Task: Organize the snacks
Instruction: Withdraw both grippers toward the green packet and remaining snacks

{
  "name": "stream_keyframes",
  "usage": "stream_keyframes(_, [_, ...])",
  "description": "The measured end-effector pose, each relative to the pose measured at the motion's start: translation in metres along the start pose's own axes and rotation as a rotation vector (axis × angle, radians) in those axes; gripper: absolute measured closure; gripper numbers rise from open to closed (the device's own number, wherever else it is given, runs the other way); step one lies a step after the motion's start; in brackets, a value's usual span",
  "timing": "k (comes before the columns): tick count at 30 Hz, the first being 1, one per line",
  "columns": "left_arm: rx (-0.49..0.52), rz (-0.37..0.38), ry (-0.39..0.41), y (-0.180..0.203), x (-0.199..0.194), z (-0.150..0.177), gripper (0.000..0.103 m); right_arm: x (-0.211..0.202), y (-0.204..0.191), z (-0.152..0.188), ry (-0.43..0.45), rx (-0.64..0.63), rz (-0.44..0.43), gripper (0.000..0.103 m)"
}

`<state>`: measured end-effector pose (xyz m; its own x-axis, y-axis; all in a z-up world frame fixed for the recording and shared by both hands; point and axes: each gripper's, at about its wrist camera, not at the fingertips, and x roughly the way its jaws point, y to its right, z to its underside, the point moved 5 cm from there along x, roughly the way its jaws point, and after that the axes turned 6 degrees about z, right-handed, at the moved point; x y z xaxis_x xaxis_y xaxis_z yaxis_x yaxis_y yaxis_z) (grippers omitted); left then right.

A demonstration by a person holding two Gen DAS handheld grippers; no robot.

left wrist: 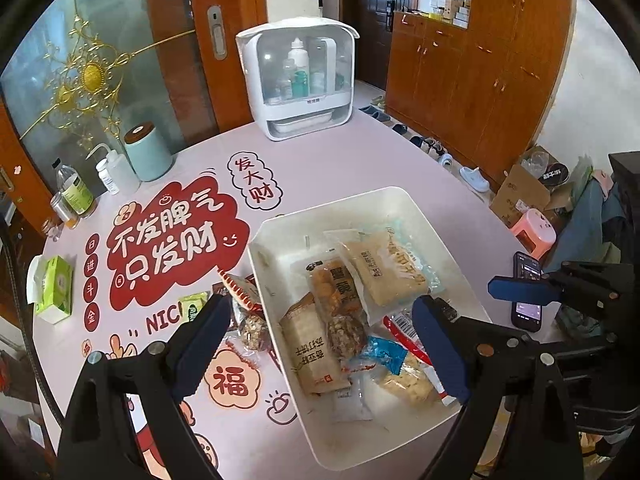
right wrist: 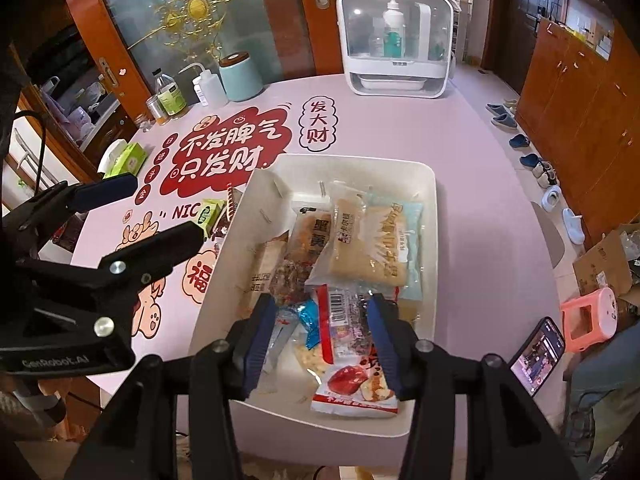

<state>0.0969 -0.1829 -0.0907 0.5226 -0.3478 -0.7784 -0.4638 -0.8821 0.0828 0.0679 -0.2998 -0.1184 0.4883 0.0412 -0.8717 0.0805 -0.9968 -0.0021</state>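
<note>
White plastic bin (right wrist: pixel 432 216) sits on the pink printed table (right wrist: pixel 480 200), rounded corners, smooth rigid walls, about half full of sealed snack packets. Right gripper (right wrist: pixel 324 340) hangs over the near end of the bin, jaws spread, straddling a red-and-white date packet (right wrist: pixel 352 364) with a barcode on its film; whether the pads touch it, can't tell, nothing looks pinched. Left gripper (left wrist: pixel 320 344) hovers over the bin's left wall, jaws wide apart, holding nothing. Inside the bin: a clear-wrapped pale cake bar (right wrist: pixel 356 244), a light blue flat pack (right wrist: pixel 404 240), an orange-brown biscuit pack (right wrist: pixel 310 236), a kraft-coloured wafer pack (left wrist: pixel 308 356), a small crinkled blue foil wrapper (right wrist: pixel 310 320). Still outside on the table by the left wall: a small green packet (left wrist: pixel 192 308), a red serrated-edge packet (left wrist: pixel 240 292), a round nut-cluster piece in clear wrap (left wrist: pixel 252 330). Handling judgement: all look light, pillow-style film bags, glossy and slippery, soft shell with crumbly contents, so a hard squeeze likely cracks biscuits. Best hold is across the narrow width at mid-body or on the flat crimped end seal, which is stiffer and won't crush food. The loose nut cluster is lumpy and could roll, so pinch it across the middle. Bin itself is stiff, no grip needed. Phone (right wrist: pixel 538 356) lies near the table edge on the right, keep clear.
</note>
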Motion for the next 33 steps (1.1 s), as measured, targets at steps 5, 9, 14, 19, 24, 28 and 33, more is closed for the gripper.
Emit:
stream_keyframes(5, [-0.014, -0.014, 0.016, -0.013, -0.013, 0.004, 0.011, -0.002, -0.01, -0.002, 0.004, -0.007, -0.007, 0.054])
stream_keyframes(9, [-0.04, -0.037, 0.037, -0.032, -0.027, 0.005, 0.011, -0.005, -0.02, -0.006, 0.012, -0.014, -0.007, 0.054])
stream_keyframes(14, [-0.096, -0.09, 0.076, -0.074, -0.051, 0.004, 0.011, -0.005, -0.035, -0.015, 0.017, -0.028, -0.017, 0.054])
stream_keyframes(19, [-0.151, -0.16, 0.11, -0.126, -0.073, 0.002, 0.011, -0.001, -0.059, -0.026, 0.017, -0.072, -0.025, 0.054])
stream_keyframes(24, [-0.207, -0.23, 0.136, -0.179, -0.088, 0.005, 0.011, 0.006, -0.089, -0.047, 0.034, -0.144, -0.002, 0.054])
stream_keyframes(28, [-0.234, -0.23, 0.121, -0.211, -0.081, 0.013, 0.011, 0.021, -0.114, -0.07, 0.046, -0.2, 0.013, 0.054])
stream_keyframes(33, [-0.23, -0.194, 0.047, -0.231, -0.032, 0.035, 0.011, 0.059, -0.148, -0.095, 0.007, -0.28, 0.034, 0.055])
